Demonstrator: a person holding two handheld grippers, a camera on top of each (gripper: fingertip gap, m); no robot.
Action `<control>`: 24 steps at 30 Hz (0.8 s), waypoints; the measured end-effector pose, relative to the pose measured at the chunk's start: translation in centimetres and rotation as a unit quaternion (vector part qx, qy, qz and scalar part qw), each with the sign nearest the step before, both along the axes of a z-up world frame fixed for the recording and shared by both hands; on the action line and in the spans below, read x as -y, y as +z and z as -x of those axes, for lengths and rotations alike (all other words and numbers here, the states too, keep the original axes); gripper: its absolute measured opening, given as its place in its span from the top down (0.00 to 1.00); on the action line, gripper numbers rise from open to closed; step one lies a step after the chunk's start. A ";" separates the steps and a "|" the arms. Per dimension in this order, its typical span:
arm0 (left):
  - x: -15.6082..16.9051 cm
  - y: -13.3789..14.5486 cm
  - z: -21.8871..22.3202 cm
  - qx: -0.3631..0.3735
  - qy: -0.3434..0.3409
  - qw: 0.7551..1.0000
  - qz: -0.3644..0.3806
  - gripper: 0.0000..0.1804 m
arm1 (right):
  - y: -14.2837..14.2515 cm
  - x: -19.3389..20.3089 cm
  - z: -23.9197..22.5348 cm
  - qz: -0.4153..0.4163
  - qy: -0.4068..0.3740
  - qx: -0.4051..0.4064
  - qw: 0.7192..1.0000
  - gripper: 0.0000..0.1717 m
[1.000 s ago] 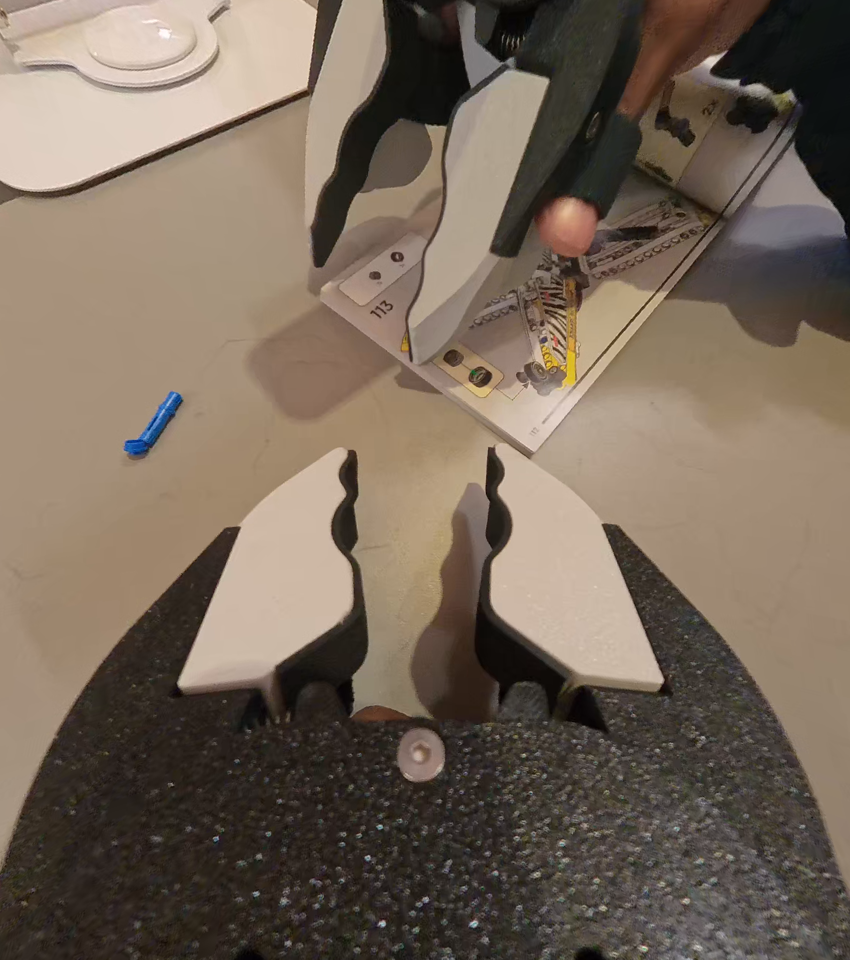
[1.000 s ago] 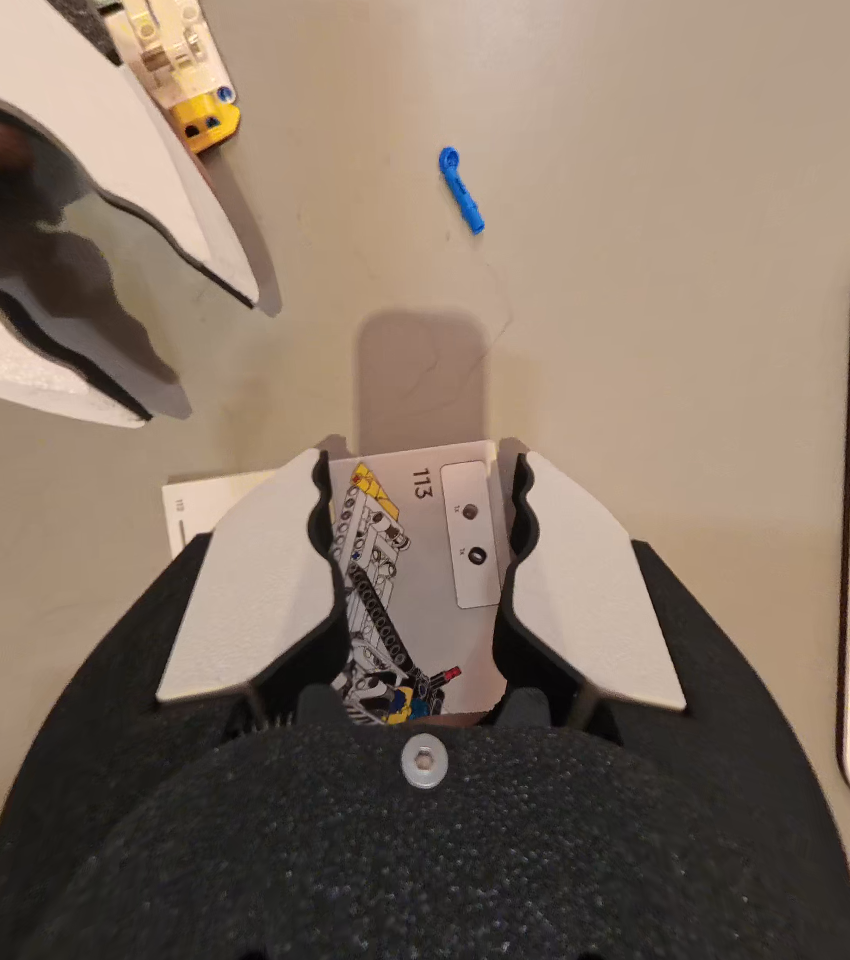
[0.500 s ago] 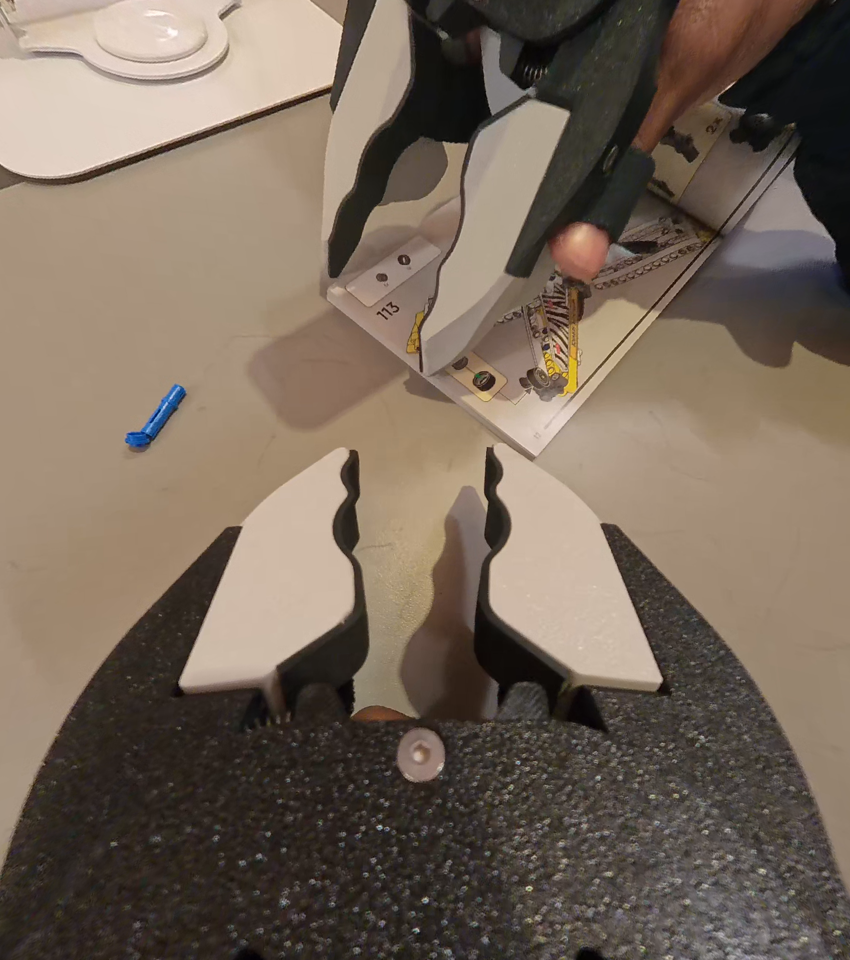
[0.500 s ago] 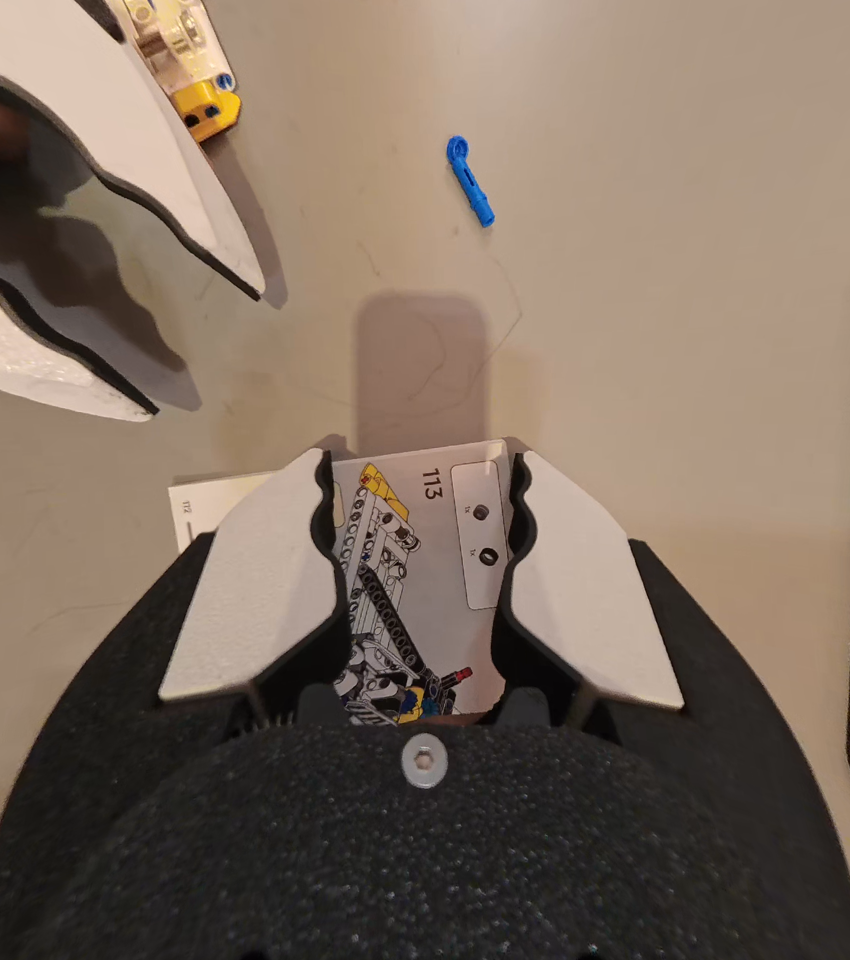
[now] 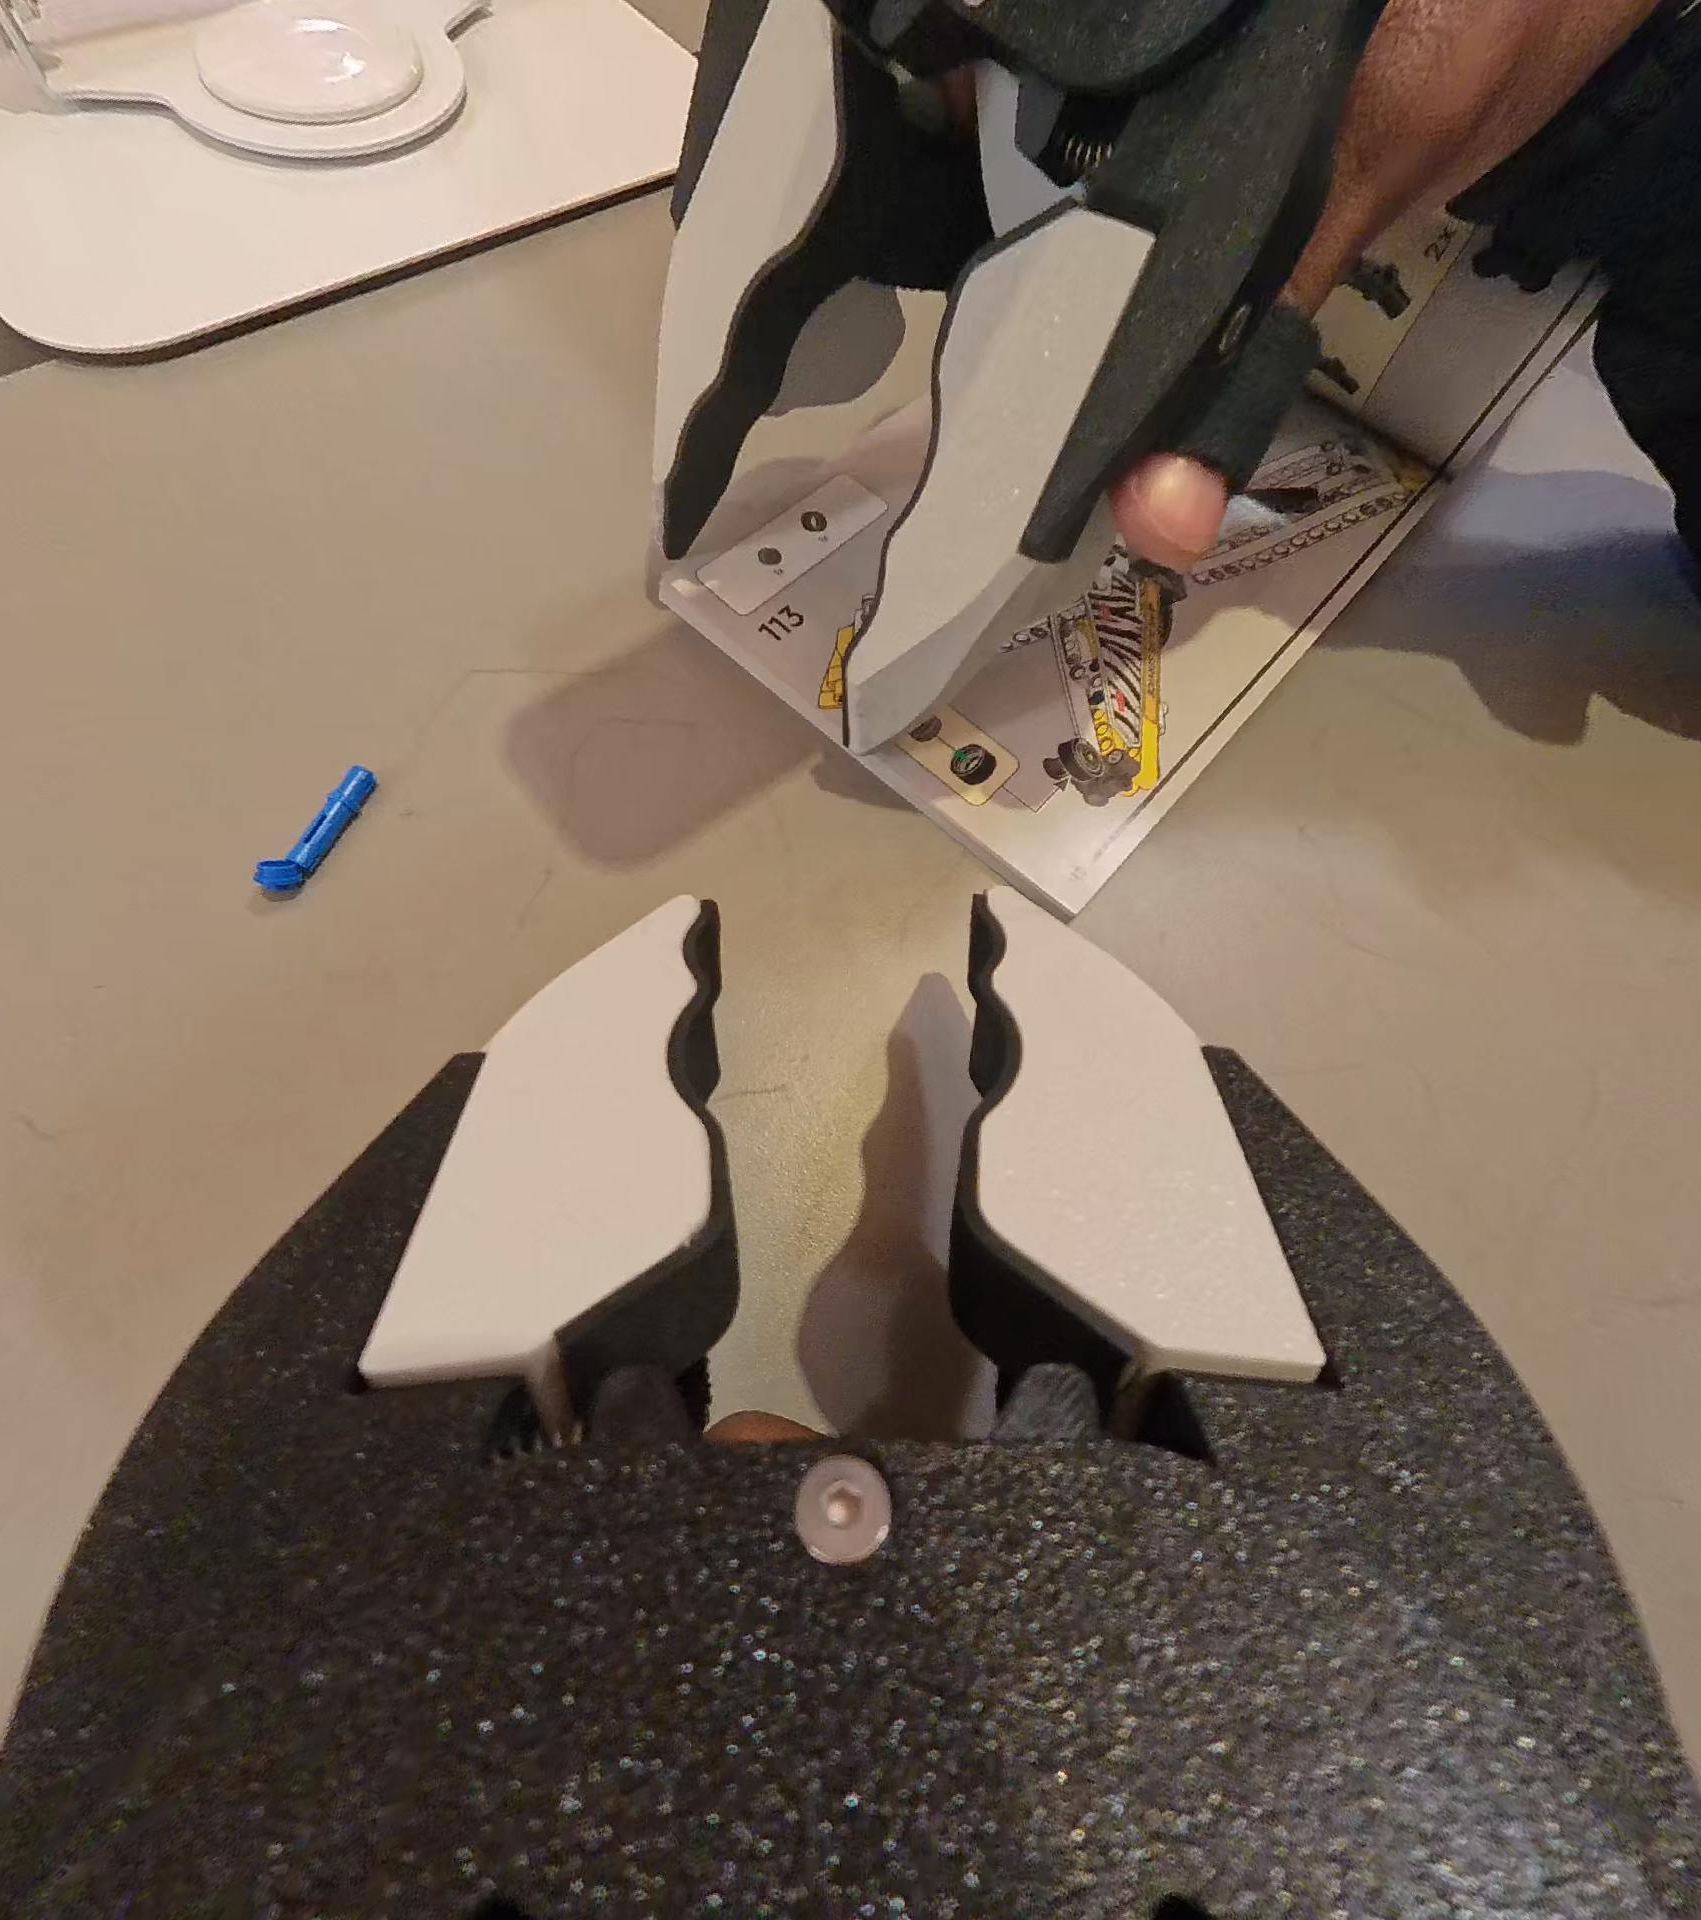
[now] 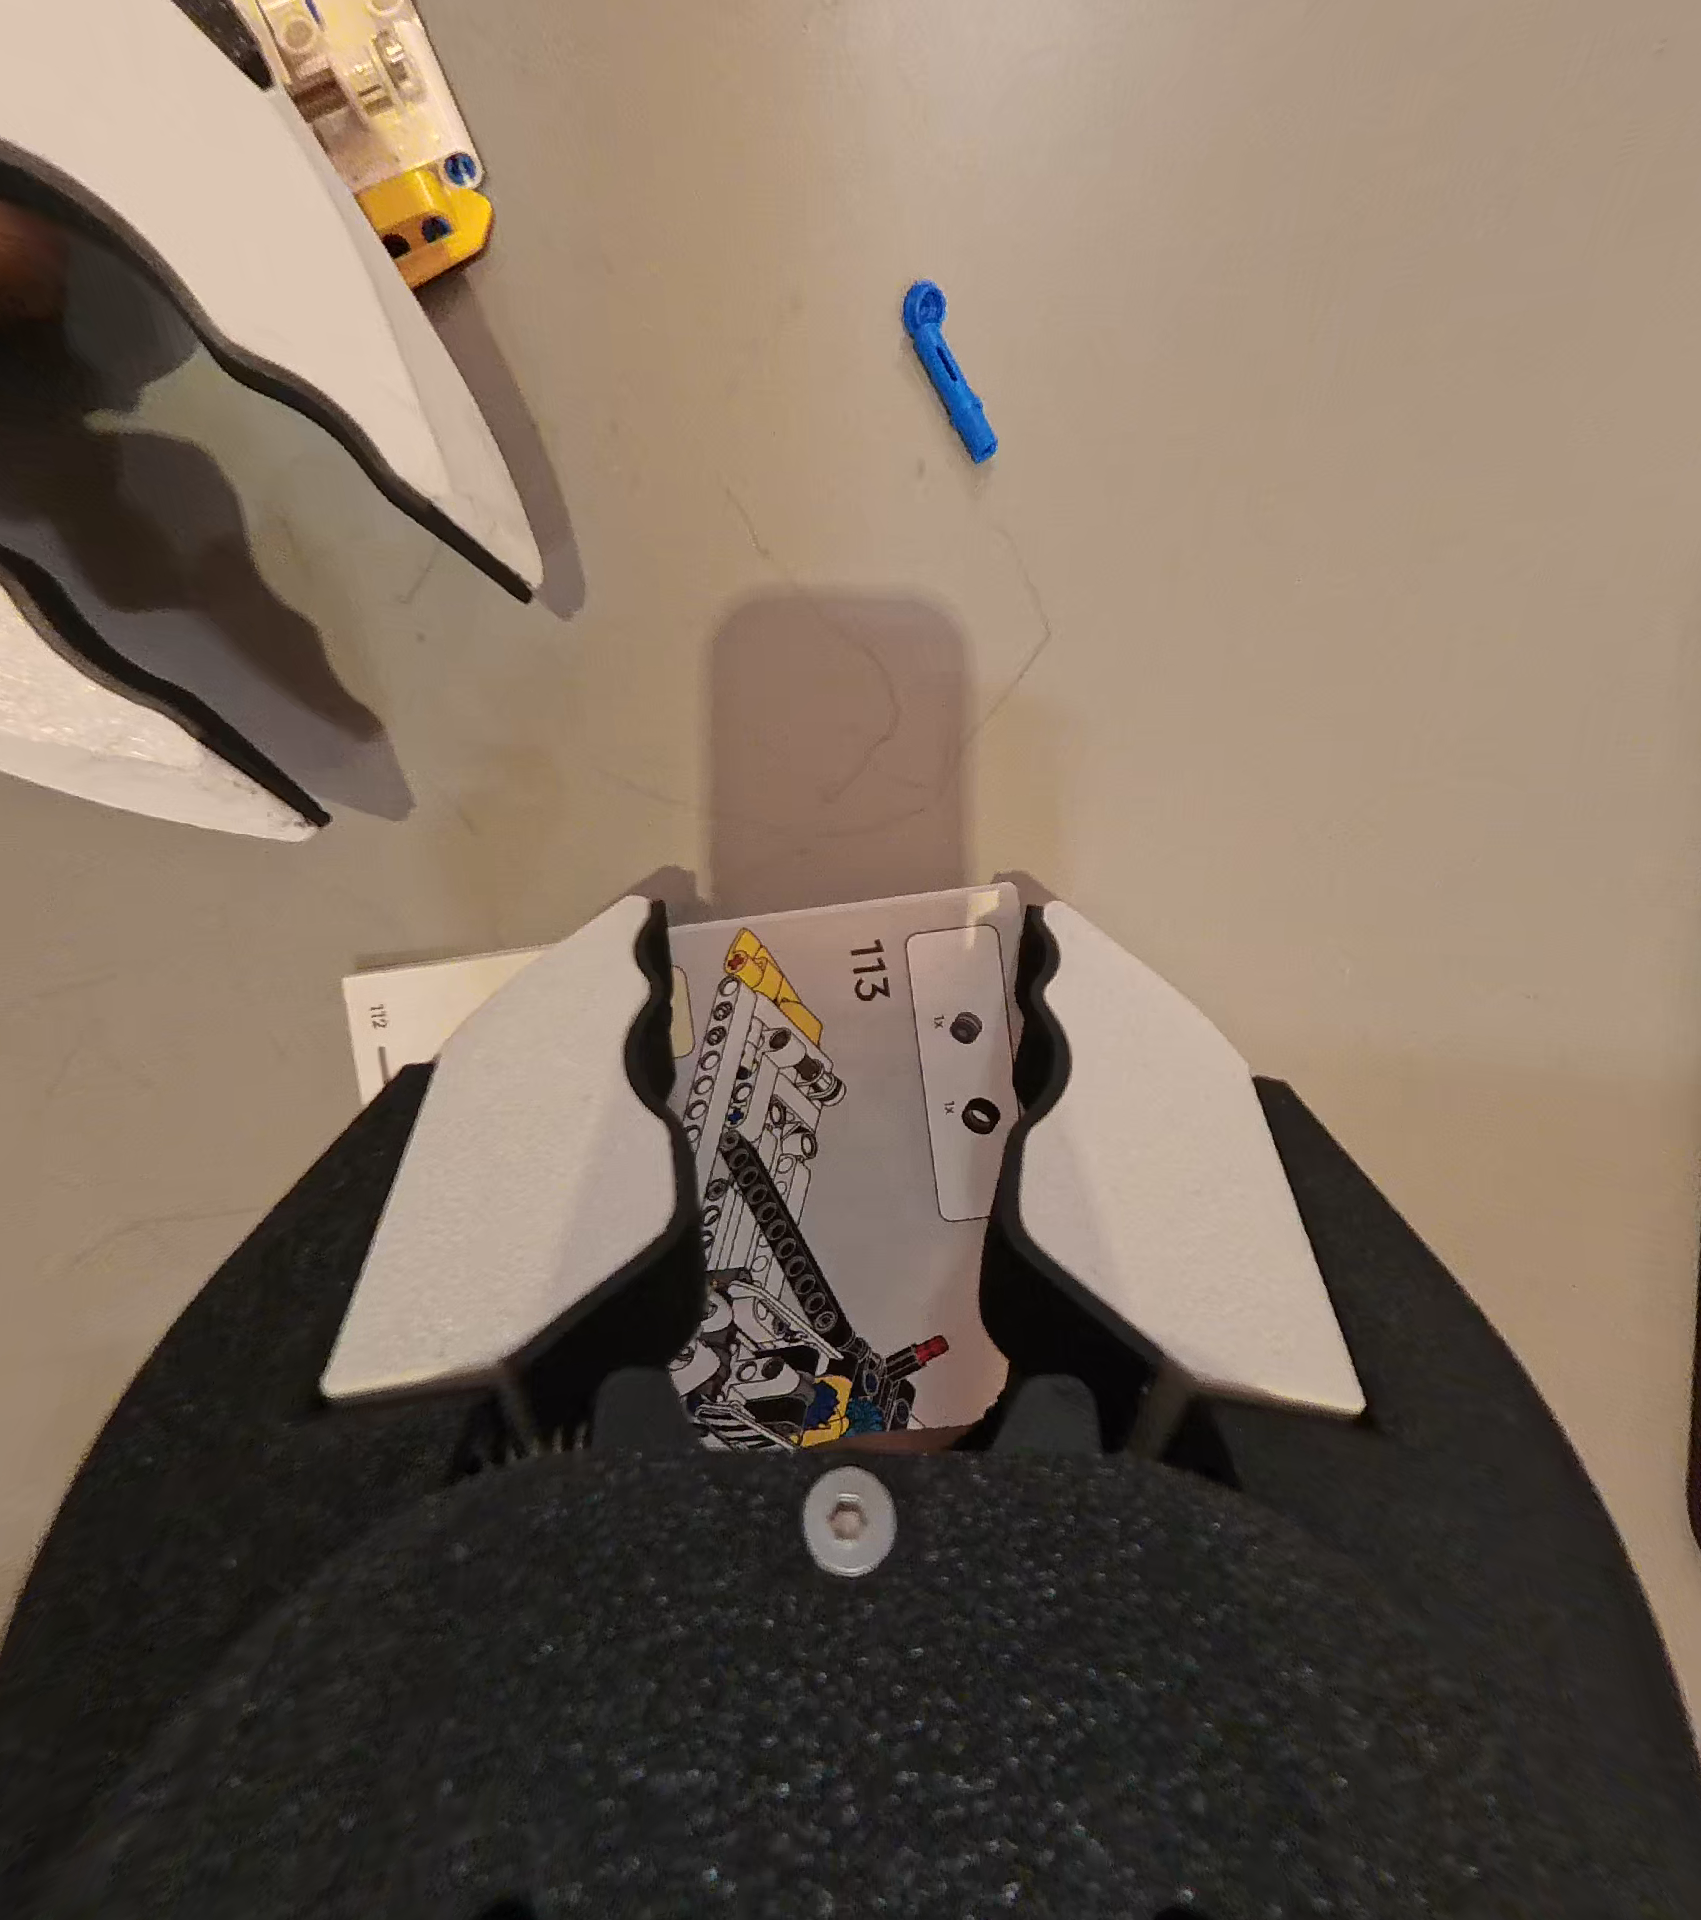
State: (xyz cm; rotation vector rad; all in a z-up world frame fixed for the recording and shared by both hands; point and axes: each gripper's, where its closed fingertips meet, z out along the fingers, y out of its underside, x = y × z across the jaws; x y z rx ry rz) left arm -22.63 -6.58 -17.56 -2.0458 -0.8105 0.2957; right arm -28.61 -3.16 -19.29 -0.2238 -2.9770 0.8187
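Grippers over a beige tabletop (image 5: 202, 1143), both spread with nothing between the pads.

Nearest, the left gripper (image 5: 841, 914) hung open above bare table; the right gripper (image 6: 841, 914) stood wider, poised over the corner of an open white printed building-instruction booklet (image 6: 877, 1039). Beyond lay a small blue plastic connector pin (image 6: 950, 369), a yellow-and-white brick assembly (image 6: 389, 125), and a white rounded board (image 5: 202, 208).

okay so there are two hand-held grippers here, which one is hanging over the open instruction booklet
The right hand-held gripper: its open fingers frame the instruction booklet page. The left hand-held gripper shows only bare table between its fingers.
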 end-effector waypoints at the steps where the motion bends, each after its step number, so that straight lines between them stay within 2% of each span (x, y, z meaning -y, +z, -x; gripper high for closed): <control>1: 0.0 0.0 0.0 0.000 0.000 1.000 0.000 0.74 | 0.0 0.0 0.0 0.000 0.000 0.001 1.000 0.63; 14: 0.1 0.0 0.1 0.001 0.003 1.000 -0.003 0.74 | 0.8 -0.4 -0.6 0.001 0.016 -0.003 1.000 0.67; 24: 0.0 0.0 0.1 0.000 0.004 1.000 -0.002 0.75 | 1.2 -1.2 0.1 -0.009 0.035 -0.050 0.998 0.93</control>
